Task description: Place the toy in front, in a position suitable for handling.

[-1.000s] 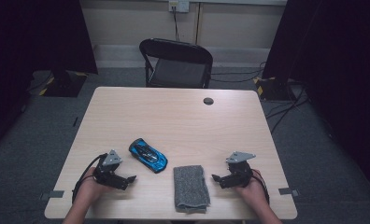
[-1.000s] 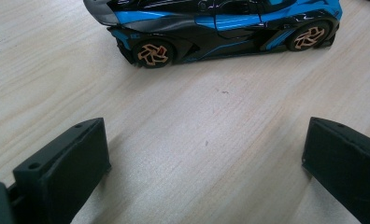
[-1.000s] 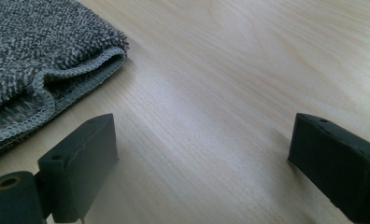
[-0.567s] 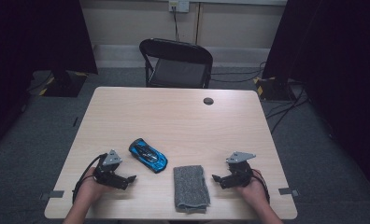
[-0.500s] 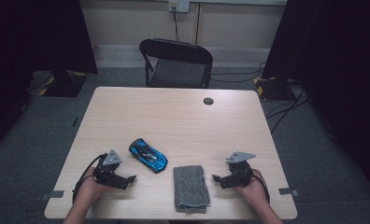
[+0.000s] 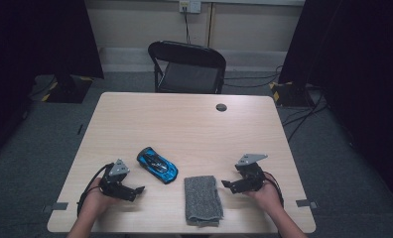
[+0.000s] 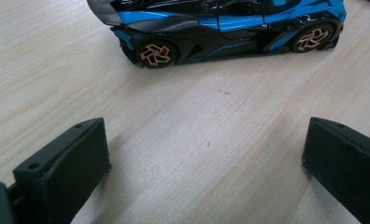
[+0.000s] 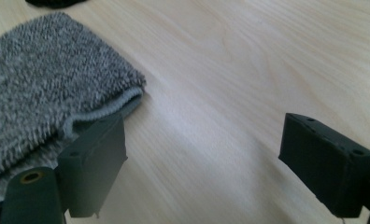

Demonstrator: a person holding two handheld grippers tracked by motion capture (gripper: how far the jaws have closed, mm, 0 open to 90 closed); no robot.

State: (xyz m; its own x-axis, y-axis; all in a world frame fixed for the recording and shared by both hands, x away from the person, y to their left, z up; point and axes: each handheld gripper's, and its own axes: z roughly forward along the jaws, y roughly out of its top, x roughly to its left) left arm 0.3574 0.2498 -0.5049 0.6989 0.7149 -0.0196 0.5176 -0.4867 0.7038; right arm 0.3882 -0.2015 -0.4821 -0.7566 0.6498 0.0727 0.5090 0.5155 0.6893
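Starting at the left: the left gripper [image 6: 135,191] sits low at the near-left part of the table [image 6: 184,124], held in the person's left hand [image 6: 93,201], with its jaws pointing right. In the left gripper view its two black jaws are spread wide with nothing between them, just bare wood grain.

Just beyond that gripper, a bit to the right, is the toy car [image 6: 157,164], blue and black, parked at an angle on the table. From the left gripper view the car [image 7: 220,25] shows side-on across the top, with orange-spoked wheels, and it's clear of both jaws, not touching.

Next over is the grey cloth [image 6: 202,198], folded into a rectangle, lying flat near the table's near edge, between the two grippers. It's close to the car's near end but I can't tell if they touch.

Then the right gripper [image 6: 226,184], held by the right hand [image 6: 266,196] at the near right, with its jaws pointing left toward the cloth. Its own view shows the jaws wide apart too, holding nothing; the cloth [image 8: 47,88] lies right by one jaw, its folded edge just beside the tip.

Far side of the table there's a small dark round thing [image 6: 221,107], and a black folding chair [image 6: 189,67] behind the table.
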